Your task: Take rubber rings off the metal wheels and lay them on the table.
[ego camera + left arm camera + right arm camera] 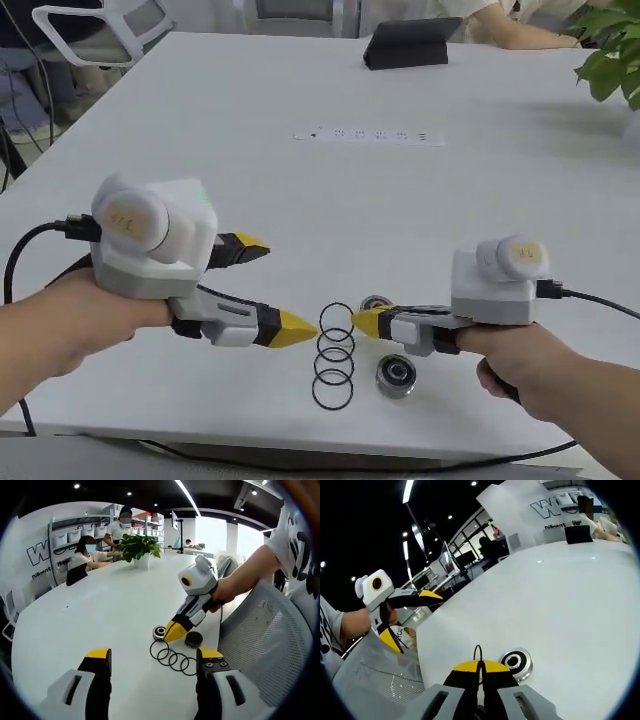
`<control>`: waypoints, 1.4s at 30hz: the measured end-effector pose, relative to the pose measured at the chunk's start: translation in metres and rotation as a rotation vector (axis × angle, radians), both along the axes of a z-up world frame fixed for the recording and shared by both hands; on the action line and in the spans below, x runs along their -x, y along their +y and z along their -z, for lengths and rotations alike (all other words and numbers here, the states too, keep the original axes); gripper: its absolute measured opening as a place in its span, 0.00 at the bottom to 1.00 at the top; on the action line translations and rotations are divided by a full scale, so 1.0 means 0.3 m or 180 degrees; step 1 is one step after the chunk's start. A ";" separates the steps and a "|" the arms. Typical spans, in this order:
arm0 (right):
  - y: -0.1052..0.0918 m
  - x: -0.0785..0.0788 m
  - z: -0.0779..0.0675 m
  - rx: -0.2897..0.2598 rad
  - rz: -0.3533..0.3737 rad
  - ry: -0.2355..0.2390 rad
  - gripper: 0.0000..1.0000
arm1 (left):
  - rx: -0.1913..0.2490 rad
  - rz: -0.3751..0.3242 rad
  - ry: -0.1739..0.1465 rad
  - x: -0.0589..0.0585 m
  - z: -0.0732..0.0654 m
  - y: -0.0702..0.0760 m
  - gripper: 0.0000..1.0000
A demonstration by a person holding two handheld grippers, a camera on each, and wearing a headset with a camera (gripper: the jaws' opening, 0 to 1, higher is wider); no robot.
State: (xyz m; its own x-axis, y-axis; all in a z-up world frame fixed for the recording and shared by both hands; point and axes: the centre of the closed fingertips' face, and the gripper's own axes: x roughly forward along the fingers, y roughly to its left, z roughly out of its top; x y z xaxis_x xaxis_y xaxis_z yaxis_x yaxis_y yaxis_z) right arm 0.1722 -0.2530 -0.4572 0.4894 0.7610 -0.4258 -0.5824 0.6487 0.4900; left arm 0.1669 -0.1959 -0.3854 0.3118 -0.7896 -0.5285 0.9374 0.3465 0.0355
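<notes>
Tablet stand [410, 45], plant [610, 60] sitting at upper frame, far across table [450, 200]. Four rubber rings [334, 347] lying in row, lower centre; metal wheels [396, 376] just right. Right gripper view showing right tongs [480, 666] pressing together, pinching top ring [477, 652]. Left tongs [272, 285] gaping wide, holding nothing.

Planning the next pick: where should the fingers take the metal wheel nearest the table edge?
The metal wheel lies flat, face up, so its round side wall is the grip: come straight down and close the fingers across its width. A side approach would likely push it. The left gripper is open; the right gripper is shut on a rubber ring.
</notes>
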 end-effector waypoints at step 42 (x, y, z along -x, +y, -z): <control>0.005 -0.015 0.009 0.0611 -0.0354 -0.0459 0.05 | -0.0050 0.0018 0.0036 -0.019 0.020 -0.001 0.66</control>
